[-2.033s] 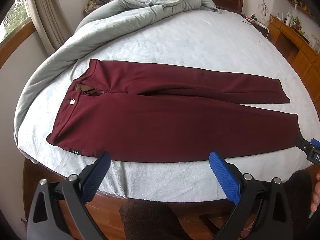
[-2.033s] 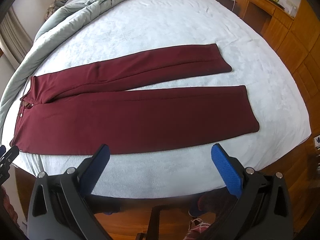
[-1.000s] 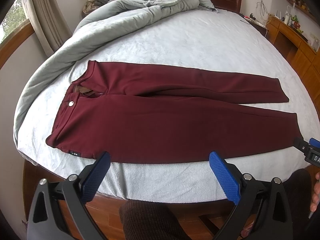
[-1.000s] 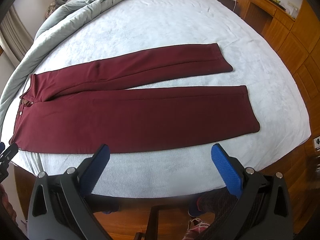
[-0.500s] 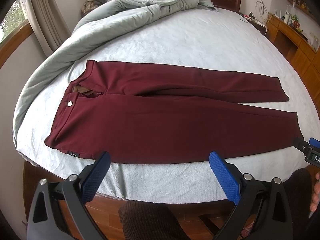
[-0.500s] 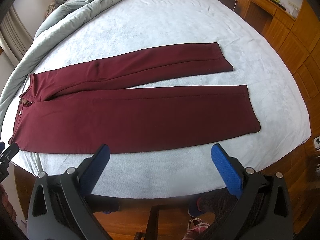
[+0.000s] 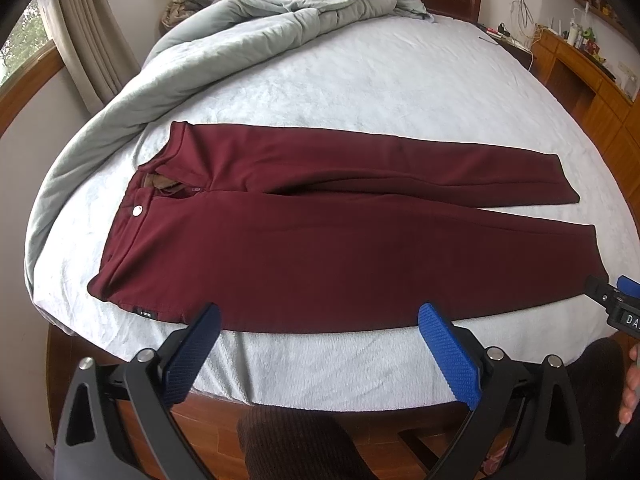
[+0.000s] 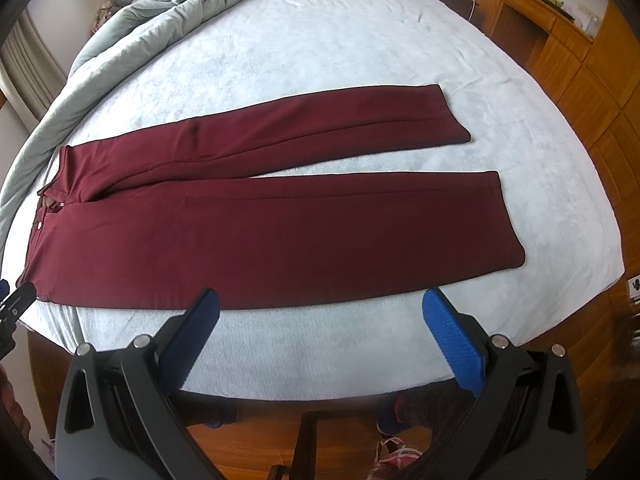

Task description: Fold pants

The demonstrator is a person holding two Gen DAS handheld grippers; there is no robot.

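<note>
Dark red pants (image 7: 320, 232) (image 8: 260, 224) lie flat on the bed, waistband to the left, both legs stretched right and slightly apart. A silver button (image 7: 138, 211) shows at the unfastened waist. My left gripper (image 7: 318, 320) hovers open just short of the pants' near edge, toward the waist end. My right gripper (image 8: 320, 304) is open too, near the lower leg's near edge, with nothing between its fingers. Its tip (image 7: 616, 304) shows at the right edge of the left wrist view.
The bed (image 7: 360, 64) has a pale blue sheet. A grey duvet (image 7: 224, 28) is bunched along the far left side. Wooden cabinets (image 8: 580, 52) stand to the right. A wooden floor and the person's shoes (image 8: 396, 456) are below the bed's near edge.
Both grippers have crept slightly toward the pants' near edge. The pants have not moved.
</note>
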